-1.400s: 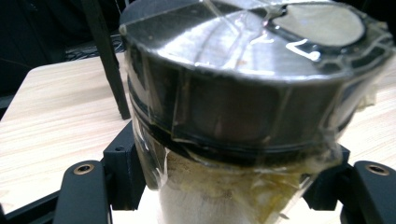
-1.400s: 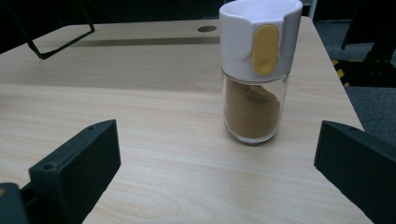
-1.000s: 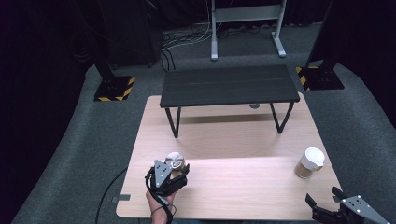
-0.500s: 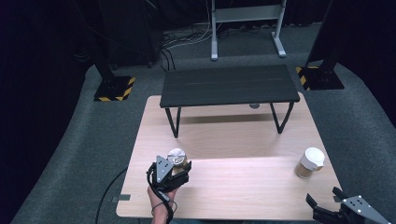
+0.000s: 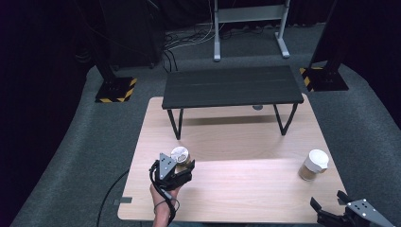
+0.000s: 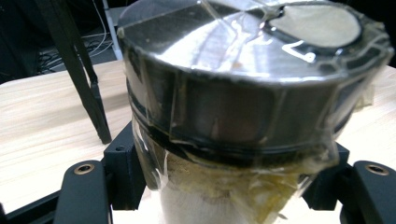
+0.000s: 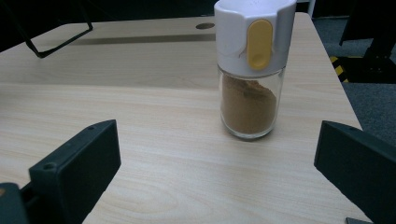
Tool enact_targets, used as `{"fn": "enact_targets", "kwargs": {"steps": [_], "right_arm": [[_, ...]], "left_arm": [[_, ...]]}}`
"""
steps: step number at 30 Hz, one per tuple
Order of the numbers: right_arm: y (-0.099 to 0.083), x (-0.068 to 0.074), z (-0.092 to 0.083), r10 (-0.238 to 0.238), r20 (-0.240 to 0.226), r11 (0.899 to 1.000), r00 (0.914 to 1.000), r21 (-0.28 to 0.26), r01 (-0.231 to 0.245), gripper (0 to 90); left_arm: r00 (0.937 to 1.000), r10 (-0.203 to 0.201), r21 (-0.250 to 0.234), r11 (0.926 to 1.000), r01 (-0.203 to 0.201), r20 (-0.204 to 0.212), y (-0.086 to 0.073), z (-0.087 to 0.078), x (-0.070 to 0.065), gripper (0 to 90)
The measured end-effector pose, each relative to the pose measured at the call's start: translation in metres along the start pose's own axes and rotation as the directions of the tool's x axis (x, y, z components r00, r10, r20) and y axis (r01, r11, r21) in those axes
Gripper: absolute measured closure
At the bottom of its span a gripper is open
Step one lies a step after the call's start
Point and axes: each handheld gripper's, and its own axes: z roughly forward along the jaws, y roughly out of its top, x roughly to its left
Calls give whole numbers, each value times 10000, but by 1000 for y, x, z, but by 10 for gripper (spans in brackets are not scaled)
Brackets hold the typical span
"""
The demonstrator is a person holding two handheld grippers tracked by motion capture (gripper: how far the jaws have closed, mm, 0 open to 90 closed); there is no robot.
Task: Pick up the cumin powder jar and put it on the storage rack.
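My left gripper (image 5: 182, 166) sits in the lower left of the high view, its jaws clamped on a jar with a silver lid (image 5: 180, 155). In the left gripper view that jar (image 6: 243, 93) crowds the frame, wrapped in crinkled clear film, with my 2 jaws pressed against its sides; what is inside I cannot make out well, perhaps something pale. The jar stands just inside the left part of the wooden table (image 5: 246, 189), with bare board to its right and toward the near edge.

My right gripper (image 5: 331, 215) is at the lower right corner of the high view, at the table's near edge, jaws spread wide and holding nothing. Ahead of it stands a spice jar with a white cap (image 5: 313, 164), close to the right edge. In the right gripper view this spice jar (image 7: 252, 70) stands upright in the upper middle, brown powder inside, well apart from both jaws.

A black bench (image 5: 231, 87) spans the table's far half.
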Motion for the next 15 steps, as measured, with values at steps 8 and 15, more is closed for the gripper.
{"fn": "enact_targets", "kwargs": {"steps": [8,15], "right_arm": [[0,0,0,-8,24,10000,10000,74,7,0],[0,0,0,1,9,9999,10000,102,-1,0]], "left_arm": [[9999,90,-7,10000,-90,104,6,4,1,307],[9997,134,9,9999,-135,228,13,10,4,307]]}}
